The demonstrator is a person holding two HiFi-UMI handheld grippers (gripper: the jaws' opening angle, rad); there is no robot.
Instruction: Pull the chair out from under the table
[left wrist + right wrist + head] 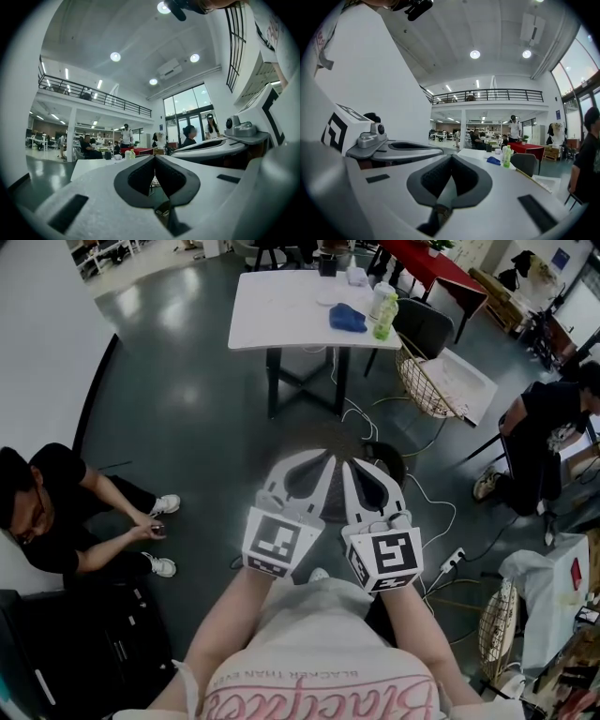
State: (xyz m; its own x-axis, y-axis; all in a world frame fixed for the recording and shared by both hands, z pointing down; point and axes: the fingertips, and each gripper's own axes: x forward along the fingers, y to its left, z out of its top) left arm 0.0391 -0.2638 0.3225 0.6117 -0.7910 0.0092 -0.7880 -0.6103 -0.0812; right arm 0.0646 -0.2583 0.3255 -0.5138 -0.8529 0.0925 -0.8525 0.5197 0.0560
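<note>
Person [56, 512]: seated on floor [187, 409], near left
Left gripper [326, 459]: jaws clenched, nothing between them
Right gripper [349, 465]: just beside the left one, jaws clenched, likewise empty
White desk [272, 306]: far centre, bearing blue cloth [347, 318] and green bottle [382, 313]
Chair [424, 326]: dark back, at desk's right edge, well apart from both grippers
Second person [548, 423]: seated, far right

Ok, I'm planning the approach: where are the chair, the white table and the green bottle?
chair [424, 326], head view, on its dark backrest.
white table [277, 306], head view, on bare tabletop.
green bottle [382, 313], head view, on its body.
</note>
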